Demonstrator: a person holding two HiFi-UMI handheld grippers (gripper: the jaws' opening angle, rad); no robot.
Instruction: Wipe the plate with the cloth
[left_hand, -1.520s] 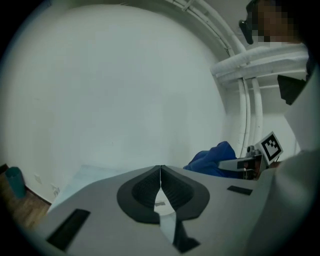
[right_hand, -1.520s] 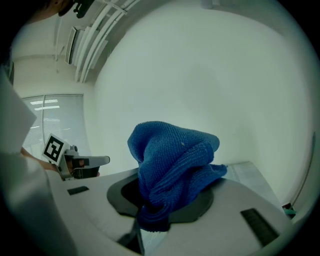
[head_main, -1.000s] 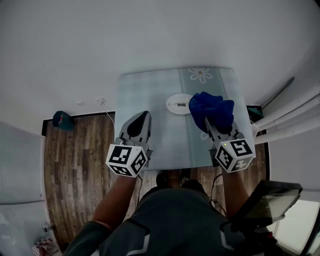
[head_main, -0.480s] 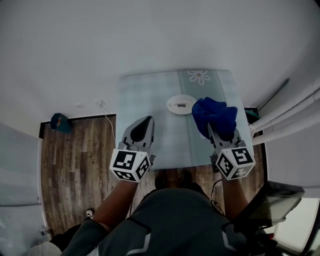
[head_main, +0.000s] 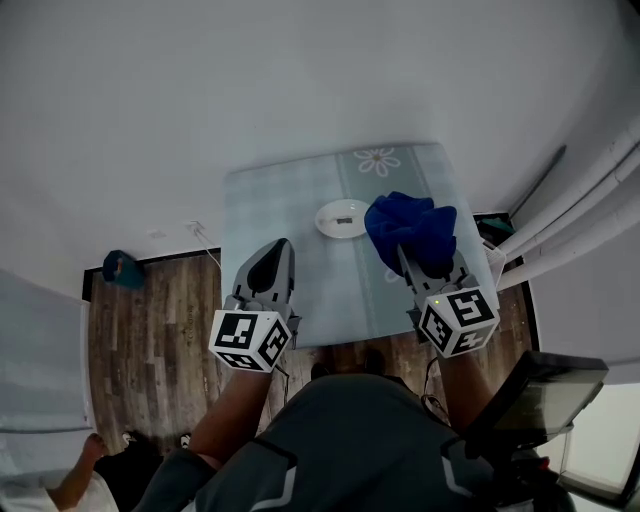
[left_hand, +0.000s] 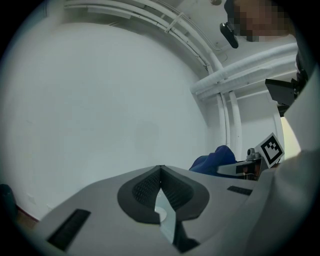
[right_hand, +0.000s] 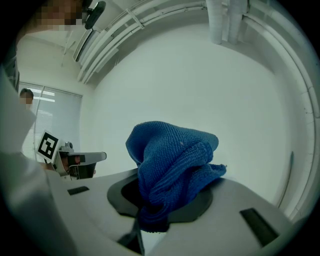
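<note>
The right claw (head_main: 408, 258) grips the blue cloth (head_main: 412, 226), just right of the white plate (head_main: 341, 218) on the surface (head_main: 270, 205). The left claw (head_main: 272, 256) is closed.

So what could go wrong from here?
The plate sits loose on the table, and the left gripper is shut and well short of it, so wiping may just push it along. The cloth is a bulky wad pinched by one fold; it could pull free or hide the plate.
</note>
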